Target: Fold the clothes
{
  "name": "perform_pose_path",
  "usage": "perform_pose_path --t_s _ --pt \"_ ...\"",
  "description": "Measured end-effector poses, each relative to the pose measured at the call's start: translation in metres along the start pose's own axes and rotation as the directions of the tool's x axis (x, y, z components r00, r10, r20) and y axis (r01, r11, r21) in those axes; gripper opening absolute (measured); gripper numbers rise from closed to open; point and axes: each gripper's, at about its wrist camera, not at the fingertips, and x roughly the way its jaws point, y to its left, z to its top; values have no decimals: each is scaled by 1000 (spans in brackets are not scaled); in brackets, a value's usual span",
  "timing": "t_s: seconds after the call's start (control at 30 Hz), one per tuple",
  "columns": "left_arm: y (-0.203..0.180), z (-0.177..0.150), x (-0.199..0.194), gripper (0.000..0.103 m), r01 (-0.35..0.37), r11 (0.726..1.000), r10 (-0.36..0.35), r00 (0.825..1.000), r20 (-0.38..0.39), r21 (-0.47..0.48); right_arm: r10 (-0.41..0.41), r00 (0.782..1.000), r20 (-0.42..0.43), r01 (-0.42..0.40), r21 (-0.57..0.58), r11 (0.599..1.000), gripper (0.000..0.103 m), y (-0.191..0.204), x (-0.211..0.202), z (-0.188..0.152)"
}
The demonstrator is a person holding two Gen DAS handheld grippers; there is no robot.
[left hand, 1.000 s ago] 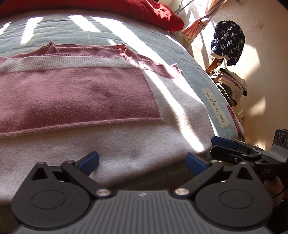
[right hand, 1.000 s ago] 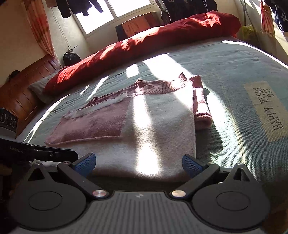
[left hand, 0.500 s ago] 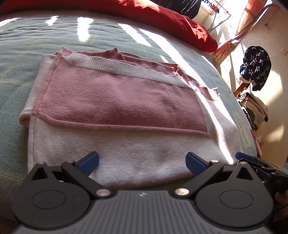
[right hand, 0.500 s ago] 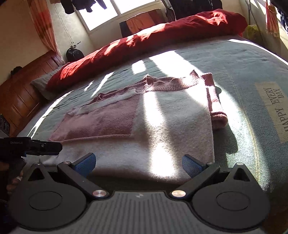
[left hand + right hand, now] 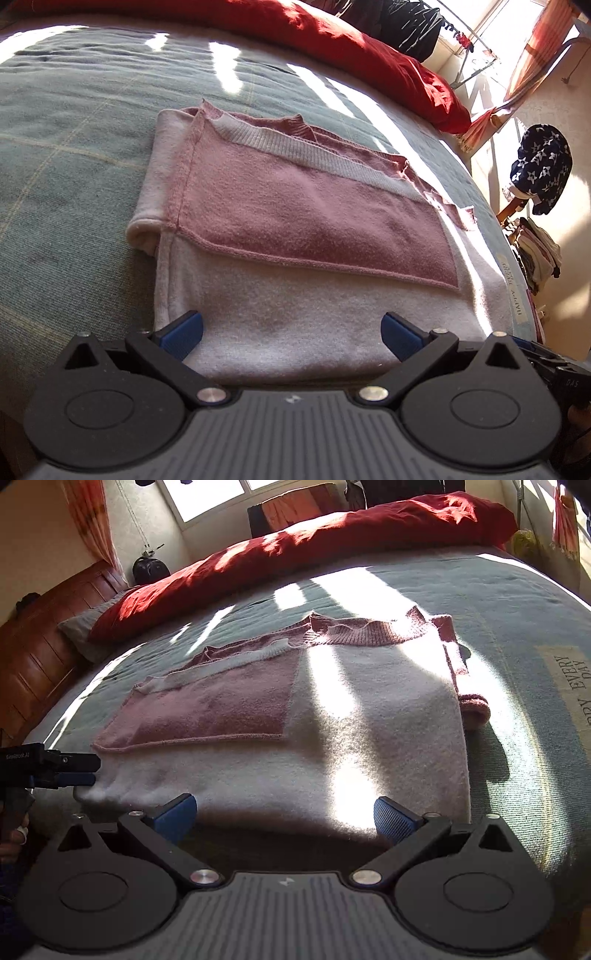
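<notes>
Both grippers, left (image 5: 291, 334) and right (image 5: 284, 818), wide open, empty, at sweater (image 5: 295, 236) near hem, likely lining up next fold.

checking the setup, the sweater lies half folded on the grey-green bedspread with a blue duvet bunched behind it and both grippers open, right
Not quite: the duvet bunched behind the sweater is red, not blue, as the right wrist view shows. The rest holds.

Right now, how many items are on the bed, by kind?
Sweaters: 1, pink and white sweater, partly folded
Duvets: 1, red duvet
Pillows: 1, grey pillow
Bedspreads: 1, green bedspread
Total: 4
</notes>
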Motion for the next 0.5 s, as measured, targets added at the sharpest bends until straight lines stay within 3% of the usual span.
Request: perform_pose_path --t_s 0.3,0.5 --pt "-11 7 -11 102 -20 997 18 999 28 74 31 999 28 -31 -27 999 103 17 -1 17" --pt "-2 1 -7 102 -22 998 22 1000 6 59 43 999 -17 -45 -90 995 103 36 14 17"
